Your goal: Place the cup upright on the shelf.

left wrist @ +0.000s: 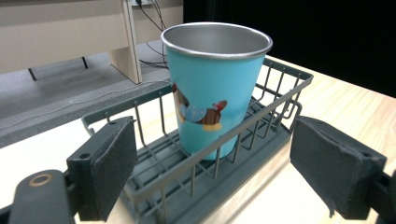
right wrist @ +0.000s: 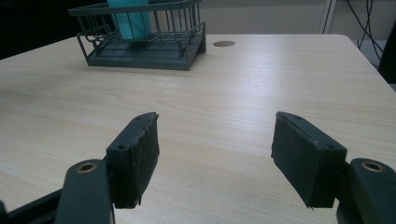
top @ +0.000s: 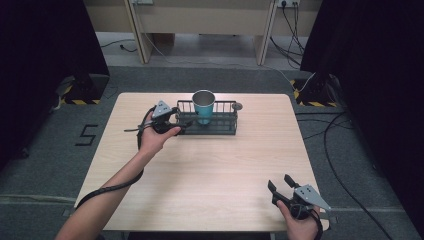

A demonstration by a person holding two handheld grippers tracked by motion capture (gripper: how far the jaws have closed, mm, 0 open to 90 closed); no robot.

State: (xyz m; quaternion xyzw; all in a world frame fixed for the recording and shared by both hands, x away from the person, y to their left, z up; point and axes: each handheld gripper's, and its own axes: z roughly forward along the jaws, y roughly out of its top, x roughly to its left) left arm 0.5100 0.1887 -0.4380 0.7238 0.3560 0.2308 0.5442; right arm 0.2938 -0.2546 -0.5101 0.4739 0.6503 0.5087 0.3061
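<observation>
Left hand-held gripper (left wrist: 212, 172): jaws wide, empty, straddling the dark wire rack (left wrist: 261, 121) holding an upright teal metal cup (left wrist: 210, 93); grasp pending. Right hand-held gripper (right wrist: 215, 156): wide, empty, over bare bench (right wrist: 261, 84).

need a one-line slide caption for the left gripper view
Left gripper, jaws open, faces a blue metal cup standing upright in a dark wire rack on the wooden table.

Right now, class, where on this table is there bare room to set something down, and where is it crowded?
Bare wood runs from the wire rack forward to the near edge of the table, between the two forearms. The far middle is crowded: the blue cup stands in the rack, the open left gripper at its end. The open right gripper takes the near right corner.
</observation>
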